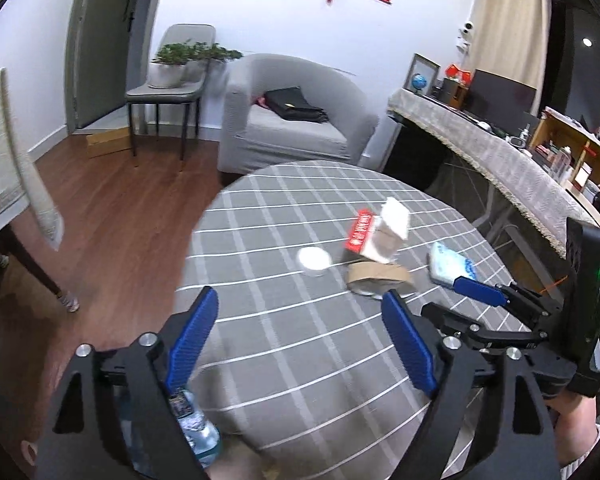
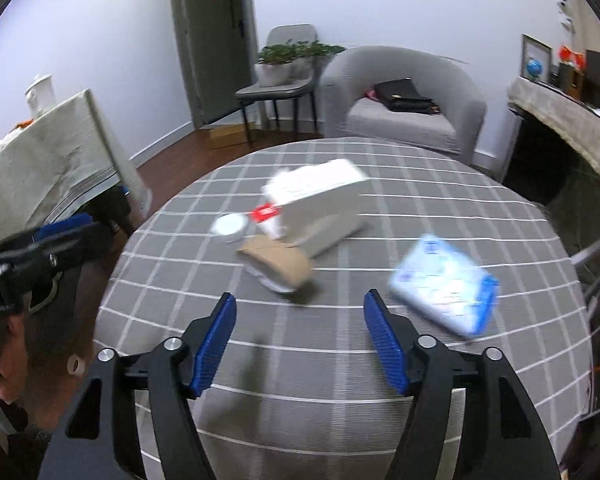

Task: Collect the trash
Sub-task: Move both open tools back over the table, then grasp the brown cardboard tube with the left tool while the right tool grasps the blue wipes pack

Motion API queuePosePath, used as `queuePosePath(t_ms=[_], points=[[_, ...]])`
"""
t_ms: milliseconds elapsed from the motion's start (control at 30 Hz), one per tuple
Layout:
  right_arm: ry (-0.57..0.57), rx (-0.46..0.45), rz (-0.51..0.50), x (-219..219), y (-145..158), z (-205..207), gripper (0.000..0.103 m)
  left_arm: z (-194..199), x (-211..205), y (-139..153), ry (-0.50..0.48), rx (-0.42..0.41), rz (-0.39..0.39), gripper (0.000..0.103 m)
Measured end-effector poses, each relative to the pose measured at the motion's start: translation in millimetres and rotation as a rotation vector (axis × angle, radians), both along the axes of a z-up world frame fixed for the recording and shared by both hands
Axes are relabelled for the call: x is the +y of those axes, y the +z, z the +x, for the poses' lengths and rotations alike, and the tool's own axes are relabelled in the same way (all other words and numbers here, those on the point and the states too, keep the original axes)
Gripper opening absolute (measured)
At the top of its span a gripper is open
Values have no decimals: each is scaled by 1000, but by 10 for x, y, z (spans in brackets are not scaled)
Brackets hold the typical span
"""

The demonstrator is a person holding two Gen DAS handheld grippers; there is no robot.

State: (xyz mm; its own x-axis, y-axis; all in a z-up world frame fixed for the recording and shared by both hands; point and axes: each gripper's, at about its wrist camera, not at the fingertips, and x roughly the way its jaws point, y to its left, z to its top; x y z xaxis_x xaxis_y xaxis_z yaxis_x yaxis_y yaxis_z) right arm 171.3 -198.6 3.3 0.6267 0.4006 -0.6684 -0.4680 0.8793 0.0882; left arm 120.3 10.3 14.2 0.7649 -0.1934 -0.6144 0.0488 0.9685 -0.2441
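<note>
On the round table with a grey checked cloth (image 1: 300, 360) lie a white carton with a red label (image 1: 384, 232), a brown paper cup on its side (image 1: 380, 276), a white round lid (image 1: 314, 258) and a blue-and-white tissue pack (image 1: 450, 266). My left gripper (image 1: 298, 296) hangs open over the near cloth, short of the cup, with nothing between its fingers. A clear plastic bottle (image 1: 198, 430) shows below its left finger; what it rests on is hidden. My right gripper (image 2: 300, 296) is open and empty, just short of the cup (image 2: 278, 266), with the pack (image 2: 444, 284) to its right and the carton (image 2: 320, 204) beyond.
A grey armchair (image 1: 296, 116) with a black bag stands beyond the table. A chair with potted plants (image 1: 172, 80) is at the back left. A cloth-covered table (image 1: 4, 168) is on the left, a long cluttered desk (image 1: 500, 156) on the right, and wooden floor (image 1: 120, 208) between.
</note>
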Motion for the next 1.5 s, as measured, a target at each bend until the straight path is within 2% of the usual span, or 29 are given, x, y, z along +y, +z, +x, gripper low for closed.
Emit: queuePosePath(t_ms=[67, 267, 367, 467, 533, 733, 1067, 1300, 1500], points=[[-27, -4, 1, -132, 6, 31, 76, 84, -114, -47, -21, 11, 1, 91], [-107, 7, 19, -494, 13, 186, 85, 333, -436, -210, -114, 58, 20, 93], [-123, 19, 28, -626, -13, 282, 86, 443, -542, -280, -140, 76, 29, 93], [-115, 31, 9, -684, -59, 348, 87, 549, -574, -300, -154, 82, -10, 93], [-108, 42, 13, -721, -74, 392, 87, 603, -593, -322, -159, 87, -8, 93], [-3, 70, 31, -767, -45, 499, 89, 824, -636, -389, -181, 123, -12, 93], [135, 85, -42, -721, -101, 584, 90, 1020, -748, -466, -241, 174, 7, 93], [158, 79, -77, -662, -92, 753, 90, 1080, -721, -474, -276, 172, 57, 71], [185, 108, -98, -613, -151, 902, 91, 1096, -648, -471, -305, 173, 20, 69]])
